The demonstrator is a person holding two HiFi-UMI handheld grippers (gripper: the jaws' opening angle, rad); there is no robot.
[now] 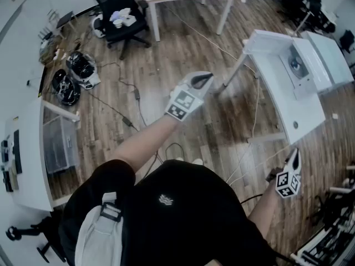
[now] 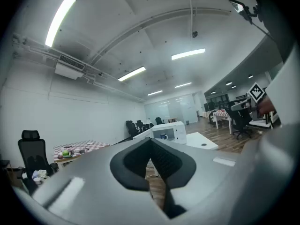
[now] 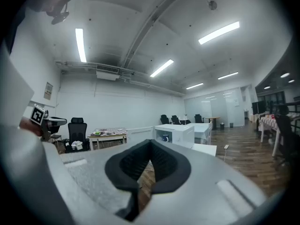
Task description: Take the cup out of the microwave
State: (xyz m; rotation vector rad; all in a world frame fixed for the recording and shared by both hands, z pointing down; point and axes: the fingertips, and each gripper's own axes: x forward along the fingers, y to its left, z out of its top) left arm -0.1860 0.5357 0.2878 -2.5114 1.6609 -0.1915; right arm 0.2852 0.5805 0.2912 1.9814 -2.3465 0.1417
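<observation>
While the person stands on the wooden floor (image 1: 183,49), well apart from the white counter (image 1: 277,93), the task looks to be at its opening step: the approach, with nothing reached for yet. On that counter sits the white microwave (image 3: 183,135), the one container that matters here. Both gripper views look into its cavity, so its front appears to be open already. Inside it stands the cup (image 3: 165,138), blue and upright as far as so small a shape shows; whether the cup holds anything cannot be told.

The left gripper (image 1: 202,81) is held out ahead and the right gripper (image 1: 294,154) lower at the person's side. Both point roughly level toward the microwave. Each has its jaws clenched together on nothing, the dark pads meeting at the tips.

My reading is that the next move calls for walking up to the counter and parting the jaws of whichever gripper will do the taking. That gripper then goes into the cavity level, so the jaws straddle the cup's wall without knocking the cup over or catching the microwave's frame.
</observation>
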